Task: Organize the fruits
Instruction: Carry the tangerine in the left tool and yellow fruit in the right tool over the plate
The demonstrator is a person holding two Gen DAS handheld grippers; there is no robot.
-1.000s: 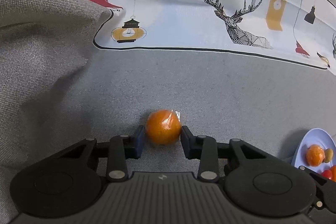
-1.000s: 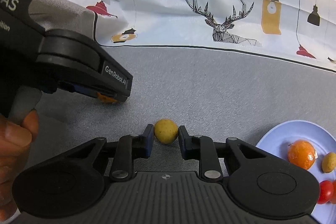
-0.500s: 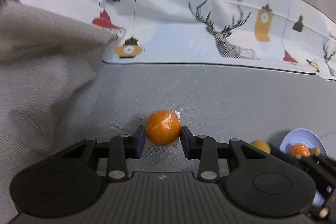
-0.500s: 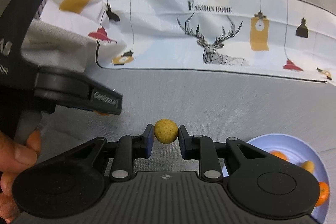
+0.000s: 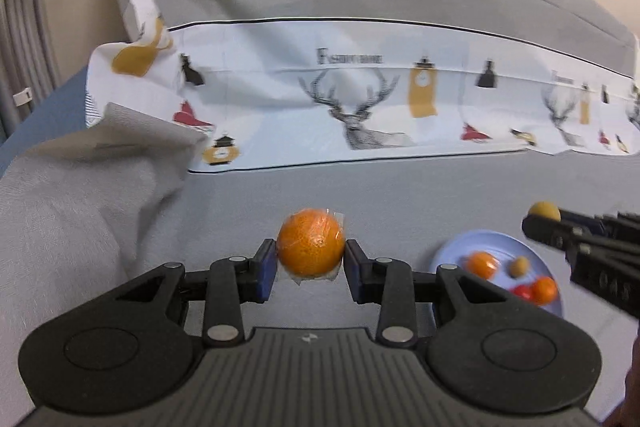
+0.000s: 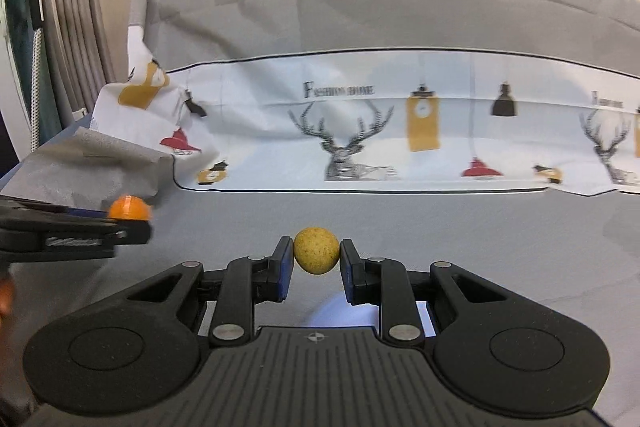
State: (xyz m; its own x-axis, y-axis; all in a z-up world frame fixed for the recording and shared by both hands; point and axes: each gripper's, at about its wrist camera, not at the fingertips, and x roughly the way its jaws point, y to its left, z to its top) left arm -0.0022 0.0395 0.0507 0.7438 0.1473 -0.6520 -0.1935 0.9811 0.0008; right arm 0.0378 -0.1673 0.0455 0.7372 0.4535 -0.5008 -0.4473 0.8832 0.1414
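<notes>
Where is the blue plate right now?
In the left wrist view the blue plate lies lower right on the grey cloth, holding fruits, right of the wrapped orange held in the left hand-held gripper.

My left gripper (image 5: 311, 267) holds the orange (image 5: 311, 242) above the cloth (image 5: 400, 195), the plate (image 5: 452, 251) of fruit lies to its right, my right gripper (image 6: 316, 269) holds the small fruit (image 6: 316, 250) above that plate, and the printed sheet (image 5: 360, 107) lies behind.
</notes>
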